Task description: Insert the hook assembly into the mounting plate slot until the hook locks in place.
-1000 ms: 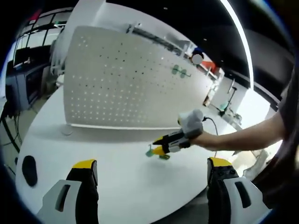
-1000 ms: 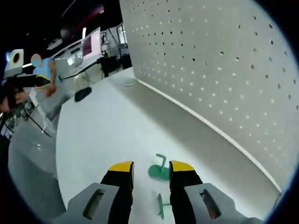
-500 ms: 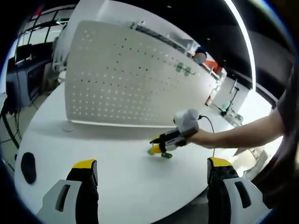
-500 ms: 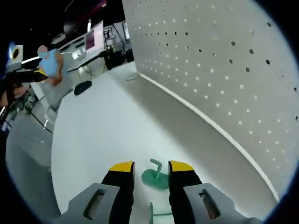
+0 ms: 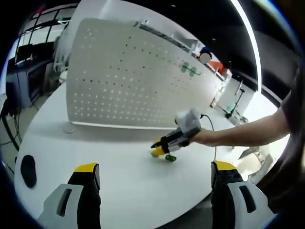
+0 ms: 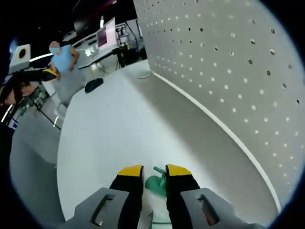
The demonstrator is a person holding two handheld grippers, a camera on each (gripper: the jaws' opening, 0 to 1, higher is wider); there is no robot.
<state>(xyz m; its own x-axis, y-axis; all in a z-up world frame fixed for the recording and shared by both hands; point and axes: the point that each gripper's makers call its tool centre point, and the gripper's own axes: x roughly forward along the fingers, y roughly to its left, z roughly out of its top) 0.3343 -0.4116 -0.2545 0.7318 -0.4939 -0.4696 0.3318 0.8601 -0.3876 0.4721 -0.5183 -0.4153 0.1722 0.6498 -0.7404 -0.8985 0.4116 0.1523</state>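
The right tongs (image 6: 154,170) are clenched on the green hook assembly (image 6: 155,183), low on the tabletop (image 6: 109,129). The perforated mounting plate (image 6: 228,62) stands upright ahead and right. The left tongs (image 5: 152,171) hang released, farther back.

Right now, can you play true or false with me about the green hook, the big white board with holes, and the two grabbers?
1. The right gripper has its yellow-tipped jaws closed around the small green plastic hook. True.
2. The left gripper is squeezing the hook too. False: its jaws stand wide apart with nothing between them.
3. The big white perforated board stands upright on the round white table. True.
4. The board has no hooks on it. False: two green hooks already hang near its upper right.
5. A dark oval object lies on the table at the left of the left gripper view. True.
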